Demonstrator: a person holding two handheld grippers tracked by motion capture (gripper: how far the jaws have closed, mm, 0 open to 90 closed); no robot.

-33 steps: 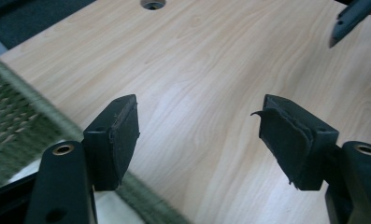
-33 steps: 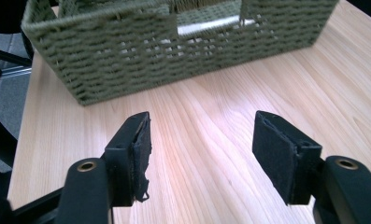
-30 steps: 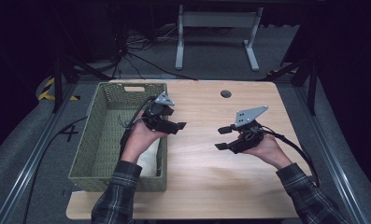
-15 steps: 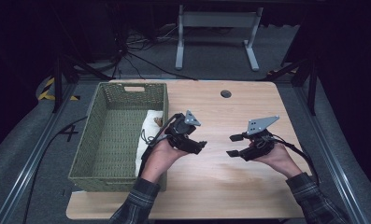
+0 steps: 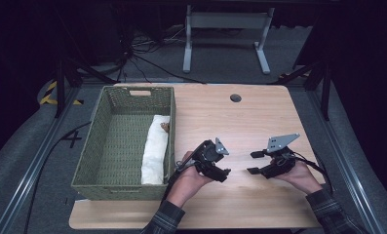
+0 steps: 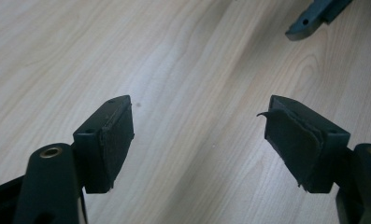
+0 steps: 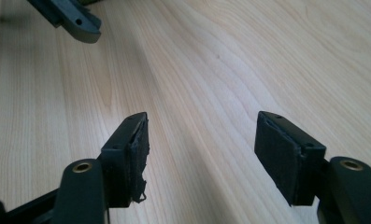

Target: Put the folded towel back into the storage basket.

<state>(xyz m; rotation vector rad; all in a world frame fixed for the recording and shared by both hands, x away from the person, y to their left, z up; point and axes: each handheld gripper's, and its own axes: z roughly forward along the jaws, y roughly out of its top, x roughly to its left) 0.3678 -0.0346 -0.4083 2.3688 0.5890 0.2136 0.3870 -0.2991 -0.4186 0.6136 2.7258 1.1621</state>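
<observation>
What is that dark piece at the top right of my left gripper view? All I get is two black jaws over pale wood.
Observer: It is a jaw of the right gripper. In the high view it faces the left gripper across the bare table, and both stand open with nothing between their jaws.
Operator: Is there anything else on that table?
Observer: Yes, a green woven basket stands on its left side, close beside the left hand.
Operator: Is anything inside it?
Observer: A white cloth lies along the basket's right wall, with a small brown thing at its far end that I cannot make out.
</observation>
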